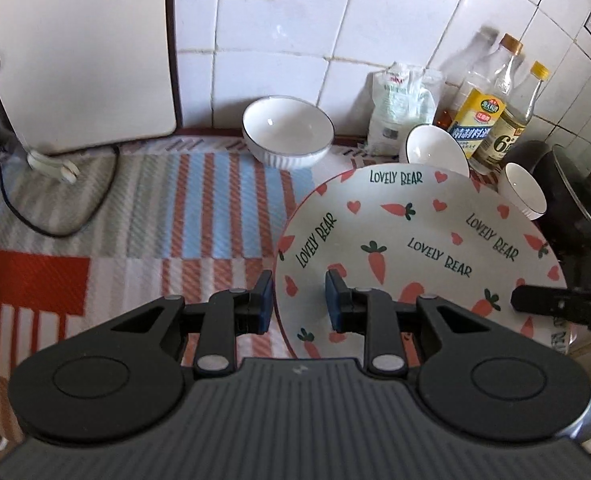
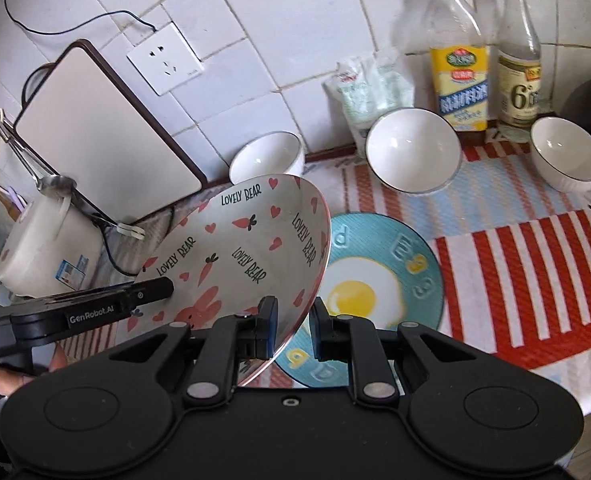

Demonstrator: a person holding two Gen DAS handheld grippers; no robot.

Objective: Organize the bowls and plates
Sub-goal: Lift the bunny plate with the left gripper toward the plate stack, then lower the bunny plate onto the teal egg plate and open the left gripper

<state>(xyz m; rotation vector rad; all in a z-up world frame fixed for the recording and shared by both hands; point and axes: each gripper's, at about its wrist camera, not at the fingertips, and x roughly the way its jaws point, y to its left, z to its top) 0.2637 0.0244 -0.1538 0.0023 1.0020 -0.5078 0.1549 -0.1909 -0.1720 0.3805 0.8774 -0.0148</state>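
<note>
Left wrist view: the left gripper (image 1: pixel 299 300) clamps the near left rim of the carrot plate (image 1: pixel 415 240), one pad under the edge and one on the plate's face. Across the plate, to this gripper's right, the right gripper's finger (image 1: pixel 535 299) reaches over the opposite rim. Ahead of the gripper a ribbed white bowl (image 1: pixel 287 132) sits on the striped mat (image 1: pixel 175 208) by the tiled wall; two smaller bowls (image 1: pixel 435 152) (image 1: pixel 523 190) show just past the plate's far edge, with bottles (image 1: pixel 499 108) and a white bag (image 1: pixel 399 108) behind them.

Right wrist view: the right gripper (image 2: pixel 293 328) is narrowed on the carrot plate's (image 2: pixel 235 252) near right rim, the plate tilted and lifted off the counter. The left gripper's arm (image 2: pixel 95 304) pinches the rim on the far left side. Directly under and ahead of the right gripper lies the egg plate (image 2: pixel 375 276) flat on the mat, partly covered by the raised plate. Beyond it stand three white bowls (image 2: pixel 413 152) (image 2: pixel 567 158) (image 2: pixel 265 156). Far left of the gripper a white kettle (image 2: pixel 47 248) and a cutting board (image 2: pixel 103 136) lean near the wall
</note>
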